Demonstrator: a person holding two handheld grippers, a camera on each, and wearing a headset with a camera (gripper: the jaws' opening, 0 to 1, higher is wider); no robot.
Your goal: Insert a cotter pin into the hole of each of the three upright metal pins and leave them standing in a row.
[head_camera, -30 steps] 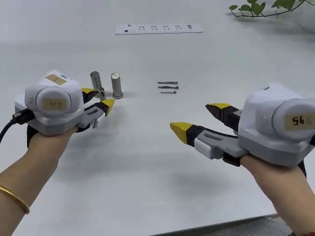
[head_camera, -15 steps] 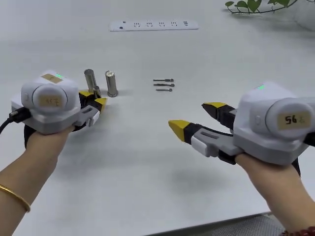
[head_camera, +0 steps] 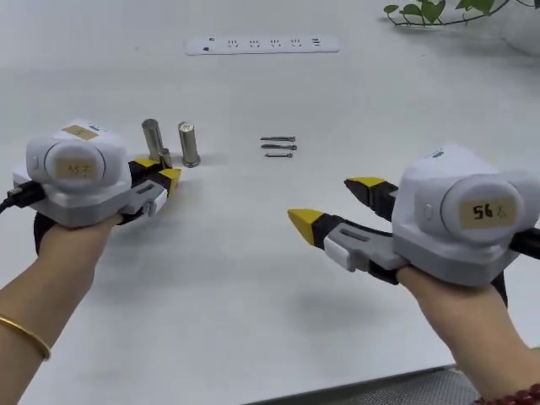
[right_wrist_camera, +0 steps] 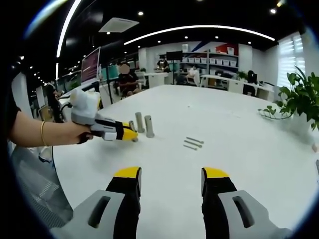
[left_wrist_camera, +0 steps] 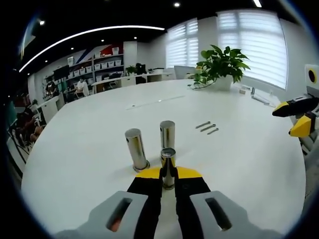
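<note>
We see a white counter (head_camera: 253, 278) spread across the head view, with a white power strip (head_camera: 262, 45) lying flat near the top centre. Leafy plant sprigs (head_camera: 439, 10) reach in at the upper right corner. In the left gripper view, slatted window blinds (left_wrist_camera: 249, 40) stand at the upper right and shelves (left_wrist_camera: 94, 67) at the far left. In the right gripper view, a seated person (right_wrist_camera: 128, 79) is beyond the counter's far edge, under a long curved ceiling light (right_wrist_camera: 199, 29).
</note>
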